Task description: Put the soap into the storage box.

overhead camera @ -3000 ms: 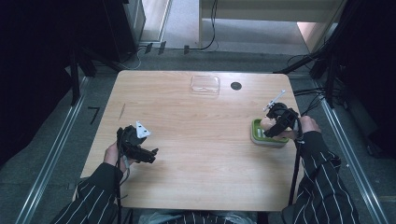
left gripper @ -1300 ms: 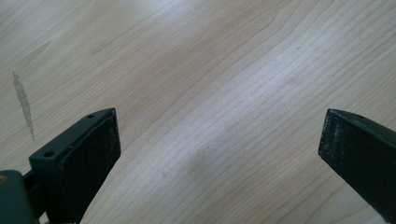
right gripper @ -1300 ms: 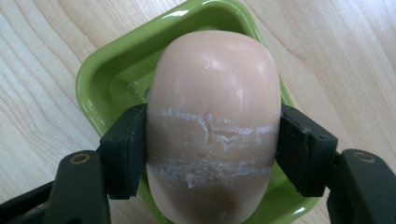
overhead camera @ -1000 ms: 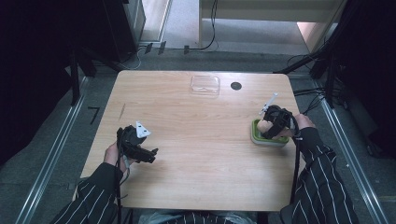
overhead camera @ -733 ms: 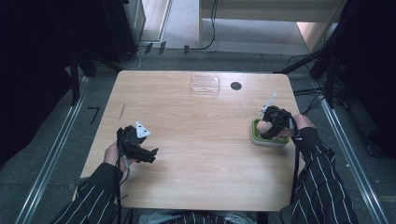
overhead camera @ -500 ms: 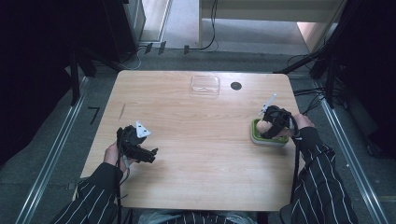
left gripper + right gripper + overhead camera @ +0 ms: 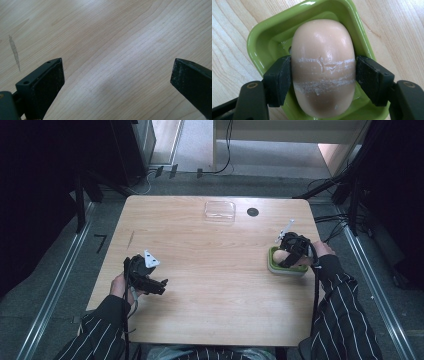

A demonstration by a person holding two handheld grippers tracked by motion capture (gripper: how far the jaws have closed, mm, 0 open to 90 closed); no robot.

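Seen near right edge of bench (image 7: 210,285): soap (image 7: 323,67) in green dish (image 7: 259,45), flanked by right claw (image 7: 323,75), pads (image 7: 280,80) touching its sides, jaws having just been opening. Open wider, then lift straight up, leaving soap seated.

Overhead view; two close table-level (image 7: 210,270) views

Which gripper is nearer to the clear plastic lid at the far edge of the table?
The right gripper. It is at the green dish, its jaws beside the soap bar, nearer to the clear lid. The left gripper is farther, near the person's edge.
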